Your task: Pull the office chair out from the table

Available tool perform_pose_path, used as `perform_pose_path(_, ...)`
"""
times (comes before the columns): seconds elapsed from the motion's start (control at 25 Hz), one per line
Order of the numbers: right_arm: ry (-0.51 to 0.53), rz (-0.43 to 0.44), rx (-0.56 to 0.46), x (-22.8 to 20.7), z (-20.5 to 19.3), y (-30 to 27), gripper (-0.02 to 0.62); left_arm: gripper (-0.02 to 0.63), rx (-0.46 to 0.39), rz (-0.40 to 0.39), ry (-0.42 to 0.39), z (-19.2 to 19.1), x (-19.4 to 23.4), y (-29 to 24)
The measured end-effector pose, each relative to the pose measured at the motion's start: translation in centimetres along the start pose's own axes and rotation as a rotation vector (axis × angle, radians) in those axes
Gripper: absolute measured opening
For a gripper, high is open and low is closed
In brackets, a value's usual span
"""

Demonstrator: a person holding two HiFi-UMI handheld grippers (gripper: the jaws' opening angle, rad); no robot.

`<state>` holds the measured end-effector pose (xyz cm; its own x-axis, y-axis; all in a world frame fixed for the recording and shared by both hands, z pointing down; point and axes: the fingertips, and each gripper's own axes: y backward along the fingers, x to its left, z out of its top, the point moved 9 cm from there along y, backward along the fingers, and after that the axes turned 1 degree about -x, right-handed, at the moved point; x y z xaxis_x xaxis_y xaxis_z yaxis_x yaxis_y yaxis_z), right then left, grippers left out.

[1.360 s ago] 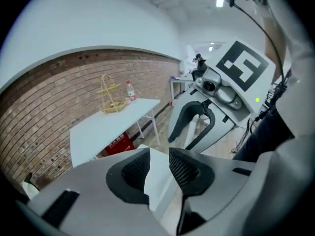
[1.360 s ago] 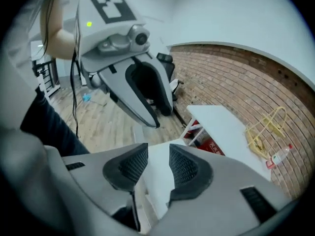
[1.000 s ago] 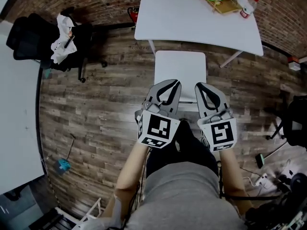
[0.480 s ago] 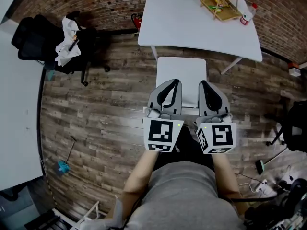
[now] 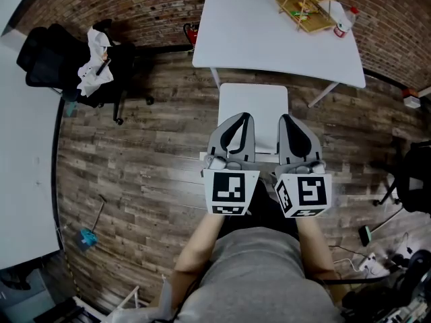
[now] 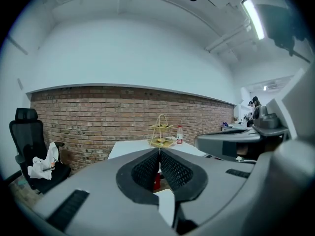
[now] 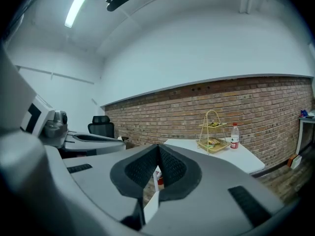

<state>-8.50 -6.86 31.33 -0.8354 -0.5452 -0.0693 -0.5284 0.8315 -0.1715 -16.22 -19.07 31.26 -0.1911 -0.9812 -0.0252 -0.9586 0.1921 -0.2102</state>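
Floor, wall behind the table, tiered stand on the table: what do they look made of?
Floor: wood or wood-look planks, matte grey-brown; staggered boards with grain show.
Wall: lower band is bare red-brown brick, rough, with pale mortar lines; above it is smooth and white, likely painted.
Tiered stand: thin yellowish frame with light trays, possibly wire or bamboo; too small to tell which.

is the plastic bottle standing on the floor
No, the bottle stands on the white table, right beside the tiered rack at its far corner.
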Motion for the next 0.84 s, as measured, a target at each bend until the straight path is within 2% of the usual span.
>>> perform_pose_path(0.84,-0.015,-0.017,0.011,0.1,0.2,0.01,0.014,0.015,0.006,0.002,-0.009,0.25,0.51,0.31)
